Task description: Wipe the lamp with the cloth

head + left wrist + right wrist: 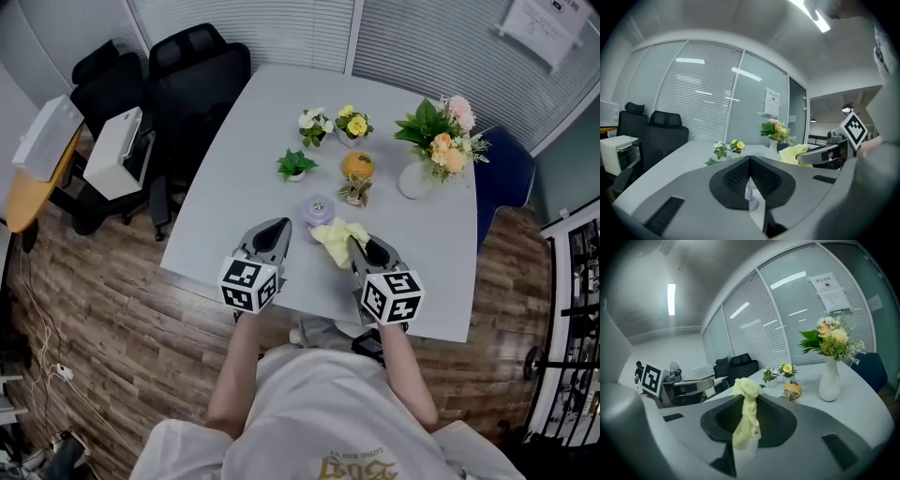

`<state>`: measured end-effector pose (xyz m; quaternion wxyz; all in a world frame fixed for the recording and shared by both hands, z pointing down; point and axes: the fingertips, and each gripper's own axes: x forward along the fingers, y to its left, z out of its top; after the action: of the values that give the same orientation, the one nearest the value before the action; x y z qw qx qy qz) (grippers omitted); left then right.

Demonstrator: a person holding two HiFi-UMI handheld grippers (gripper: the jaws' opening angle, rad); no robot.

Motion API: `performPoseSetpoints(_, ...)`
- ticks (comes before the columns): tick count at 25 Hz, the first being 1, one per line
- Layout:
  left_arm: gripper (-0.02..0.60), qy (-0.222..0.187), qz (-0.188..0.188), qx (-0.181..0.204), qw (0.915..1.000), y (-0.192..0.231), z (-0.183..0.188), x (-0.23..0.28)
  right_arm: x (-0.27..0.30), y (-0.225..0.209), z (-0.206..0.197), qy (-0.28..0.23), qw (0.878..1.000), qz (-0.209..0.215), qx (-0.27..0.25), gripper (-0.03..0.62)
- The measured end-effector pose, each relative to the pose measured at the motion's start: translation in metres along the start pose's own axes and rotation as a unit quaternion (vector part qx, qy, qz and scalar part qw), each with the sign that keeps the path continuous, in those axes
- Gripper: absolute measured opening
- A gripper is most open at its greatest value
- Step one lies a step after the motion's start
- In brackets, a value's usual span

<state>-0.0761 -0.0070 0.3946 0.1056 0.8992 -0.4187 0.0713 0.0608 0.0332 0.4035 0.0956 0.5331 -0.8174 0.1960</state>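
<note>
The cloth [335, 234] is pinched by the right gripper [360, 248] near the lamp [318, 208], left gripper [278, 227] pressed together; wiping contact is needed next.

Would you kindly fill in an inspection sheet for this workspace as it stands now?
Surface: grey table over a wood floor.
Job's things: small purple lamp upright near the front edge; yellow cloth just beside it, hanging from the right gripper.
Clutter: small potted plants, orange ornament and white vase of flowers, all behind the lamp.
Grippers: left gripper shut and empty, left of the lamp; right gripper shut on the cloth.
Cables: thin cable with a white plug on the floor.
Surroundings: black office chairs, white appliance, window blinds.
</note>
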Motion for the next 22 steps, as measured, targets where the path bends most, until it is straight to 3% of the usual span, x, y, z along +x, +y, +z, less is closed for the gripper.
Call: performPoseSetpoints(22,0.002,0.003,-0.014,-0.001,0.9999,-0.011,-0.006,0.000,-0.003,0.009,-0.007,0.016,1.000,0.010,-0.016,0.083)
